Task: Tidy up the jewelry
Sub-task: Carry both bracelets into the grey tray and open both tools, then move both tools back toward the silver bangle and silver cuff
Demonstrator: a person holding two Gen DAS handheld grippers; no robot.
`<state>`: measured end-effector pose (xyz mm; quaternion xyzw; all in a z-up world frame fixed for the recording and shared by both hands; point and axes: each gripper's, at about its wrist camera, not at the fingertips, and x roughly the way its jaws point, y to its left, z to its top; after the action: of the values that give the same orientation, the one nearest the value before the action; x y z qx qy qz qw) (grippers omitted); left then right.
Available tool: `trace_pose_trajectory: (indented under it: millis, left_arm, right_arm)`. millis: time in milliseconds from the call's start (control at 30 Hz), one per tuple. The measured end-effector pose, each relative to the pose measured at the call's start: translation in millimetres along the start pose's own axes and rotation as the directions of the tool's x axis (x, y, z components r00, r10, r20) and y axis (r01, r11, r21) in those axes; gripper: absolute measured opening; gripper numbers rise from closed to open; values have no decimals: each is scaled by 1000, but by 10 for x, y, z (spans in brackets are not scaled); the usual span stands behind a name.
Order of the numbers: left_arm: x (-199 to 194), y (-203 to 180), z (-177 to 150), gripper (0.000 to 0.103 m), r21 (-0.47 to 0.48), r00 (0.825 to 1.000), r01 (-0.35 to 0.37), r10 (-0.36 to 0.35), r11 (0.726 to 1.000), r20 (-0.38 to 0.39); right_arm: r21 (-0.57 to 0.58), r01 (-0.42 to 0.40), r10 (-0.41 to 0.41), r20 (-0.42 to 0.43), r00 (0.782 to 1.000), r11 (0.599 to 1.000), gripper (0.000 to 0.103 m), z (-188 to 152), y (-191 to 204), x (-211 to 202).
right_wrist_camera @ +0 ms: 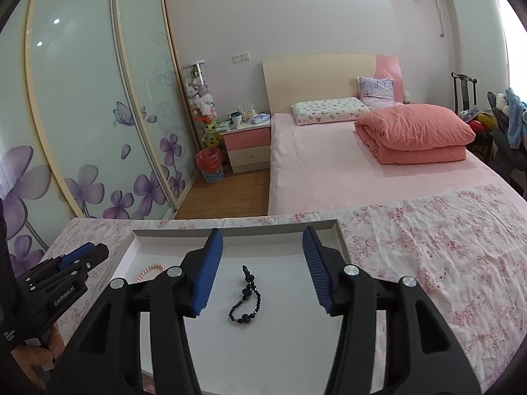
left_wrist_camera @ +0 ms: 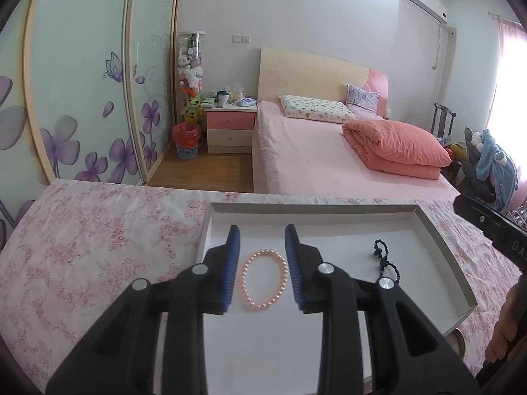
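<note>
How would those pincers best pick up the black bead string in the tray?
Probably from straight above. The black bead string lies flat and loose in the white tray, so nothing stands up to grip. Close the right gripper fingers across the doubled strands near the big bead in the middle.

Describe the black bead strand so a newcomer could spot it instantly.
On the floral-covered table sits a shallow white tray. Two pieces of jewelry lie inside; the black bead strand is on the right half, below the right gripper. Unlike the pink pearl bracelet, a neat open ring, it is dark and lies twisted.
</note>
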<state>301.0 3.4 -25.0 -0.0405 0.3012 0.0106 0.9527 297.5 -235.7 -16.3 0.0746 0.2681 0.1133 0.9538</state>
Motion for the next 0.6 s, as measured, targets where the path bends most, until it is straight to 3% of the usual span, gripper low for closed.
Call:
trace_pose_trajectory:
  millis: [367, 600]
  left_arm:
    - [-457, 137, -235, 36, 11, 1000, -5, 5, 1000, 12]
    - [-810, 297, -572, 43, 34, 1000, -3, 3, 999, -9]
  right_arm:
    - [-32, -3, 2, -30, 1000, 999, 52, -227, -79, -319]
    - [-30, 30, -34, -146, 989, 999, 52, -651, -274, -548]
